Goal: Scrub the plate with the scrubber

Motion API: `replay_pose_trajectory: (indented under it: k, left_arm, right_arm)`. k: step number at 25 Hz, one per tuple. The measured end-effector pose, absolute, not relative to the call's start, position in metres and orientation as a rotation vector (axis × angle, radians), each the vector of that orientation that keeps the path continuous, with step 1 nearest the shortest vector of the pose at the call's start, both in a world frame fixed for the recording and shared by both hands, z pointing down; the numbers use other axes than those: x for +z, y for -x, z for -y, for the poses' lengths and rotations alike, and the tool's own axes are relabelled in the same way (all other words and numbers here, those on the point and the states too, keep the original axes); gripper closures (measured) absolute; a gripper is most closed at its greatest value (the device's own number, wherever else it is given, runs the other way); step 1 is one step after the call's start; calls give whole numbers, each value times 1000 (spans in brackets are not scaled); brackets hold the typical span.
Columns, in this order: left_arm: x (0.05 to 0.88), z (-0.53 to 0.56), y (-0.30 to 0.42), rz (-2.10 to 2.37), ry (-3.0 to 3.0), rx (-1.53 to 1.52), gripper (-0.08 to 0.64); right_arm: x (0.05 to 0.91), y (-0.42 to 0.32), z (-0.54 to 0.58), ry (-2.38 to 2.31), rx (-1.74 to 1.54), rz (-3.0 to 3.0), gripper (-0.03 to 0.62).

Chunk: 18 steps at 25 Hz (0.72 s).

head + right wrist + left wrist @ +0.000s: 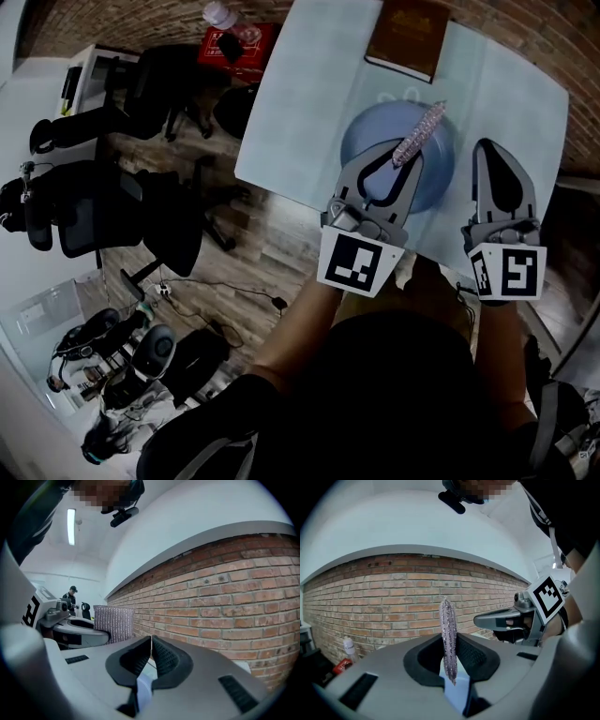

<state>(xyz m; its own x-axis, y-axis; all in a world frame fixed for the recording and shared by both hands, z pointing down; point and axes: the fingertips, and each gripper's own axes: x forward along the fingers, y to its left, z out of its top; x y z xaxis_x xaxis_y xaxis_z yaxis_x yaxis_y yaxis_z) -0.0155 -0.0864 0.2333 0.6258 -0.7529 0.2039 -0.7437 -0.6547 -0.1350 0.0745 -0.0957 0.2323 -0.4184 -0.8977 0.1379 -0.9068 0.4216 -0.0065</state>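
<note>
One sparkly scrubber (420, 133) is pinched by the left gripper (404, 157) above the blue plate (438, 178). The right gripper (489, 150), beside the plate, has its jaws pressed together on nothing.

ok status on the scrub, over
Left hand-held gripper shut on scrubber, over plate. Right hand-held gripper shut, empty, right of plate. Book beyond plate, not in the way.

Cool, even light fell from a ceiling strip lamp (71, 526), high and left of the jaws of the right gripper (151, 641). Fisheye bowed the brick wall (393, 597) beyond the left gripper (450, 641). The scrubber (448, 620) between its jaws was sharp, the near housing soft, the frame corners dark. Behind both jaws the person (394, 394) was near-black.
</note>
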Motion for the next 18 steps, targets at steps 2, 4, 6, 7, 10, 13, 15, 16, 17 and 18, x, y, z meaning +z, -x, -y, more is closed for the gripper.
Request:
replay_pose_trajectory:
  k: [2, 4, 6, 7, 10, 13, 15, 16, 17, 18]
  left_arm:
    - [250, 87, 11, -1300, 2818, -413, 480]
    - [271, 86, 9, -1321, 2839, -454, 480]
    - [293, 83, 6, -1328, 2858, -497, 480]
    - [303, 81, 4, -1327, 2867, -505, 480]
    - [324, 74, 2, -1320, 2883, -520, 480]
    - [334, 68, 0, -1321, 2894, -542, 480]
    - [338, 67, -2, -1316, 2901, -548, 480]
    - [339, 66, -4, -1313, 2903, -550, 480]
    - [341, 65, -5, -1312, 2904, -551, 480]
    - [341, 65, -6, -1312, 2905, -552, 480]
  right_arm:
    - [251, -79, 95, -1609, 164, 2546, 555]
    - [273, -81, 94, -1589, 215, 2540, 555]
    - [297, -83, 90, -1574, 267, 2532, 555]
    - [307, -84, 87, -1569, 286, 2527, 555]
    - [331, -85, 79, -1557, 322, 2517, 555]
    - [339, -87, 74, -1554, 339, 2509, 555]
    - [341, -91, 74, -1560, 340, 2501, 555]
    - [343, -93, 73, -1564, 343, 2496, 555]
    - [345, -94, 73, -1571, 348, 2489, 555]
    - [347, -96, 74, -1578, 359, 2480, 555]
